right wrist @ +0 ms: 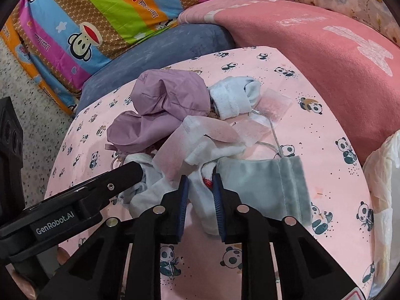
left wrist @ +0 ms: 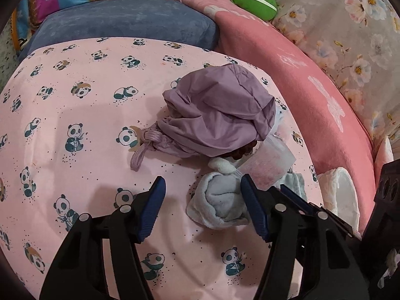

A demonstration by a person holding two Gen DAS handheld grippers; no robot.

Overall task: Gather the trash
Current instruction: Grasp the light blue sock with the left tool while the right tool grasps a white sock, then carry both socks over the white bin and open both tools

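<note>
- Hiding part of the pile, the crumpled purple cloth bag (left wrist: 220, 110) covers something dark brown at its lower edge; what that is cannot be made out.
- Cut off at the right edge of the left wrist view, a white padded item (left wrist: 342, 195) lies against the pink blanket (left wrist: 312, 75); its far side is out of frame.
- Left gripper (left wrist: 202, 187) is released, jaws wide apart above the panda-print sheet (left wrist: 75, 105), with a rolled pale blue sock (left wrist: 220, 207) just inside its right finger; contact cannot be told.
- Right gripper (right wrist: 198, 182) is clenched on a white sock with a red mark (right wrist: 203, 195), which lies at the near edge of the pile; the sock's far end is buried under other pieces.
- Only the right wrist view shows the grey velvety pouch (right wrist: 265, 187) with its drawstring, a thin pink-tinted tissue sheet (right wrist: 190, 145), and a white ribbed sock cuff (right wrist: 230, 100) beside the purple bag.
- Only the left wrist view shows the bag's woven purple strap (left wrist: 143, 147) trailing on the sheet.
- Beyond the sheet sit a blue plush cushion (left wrist: 120, 25) and a striped cartoon quilt (right wrist: 100, 25).
</note>
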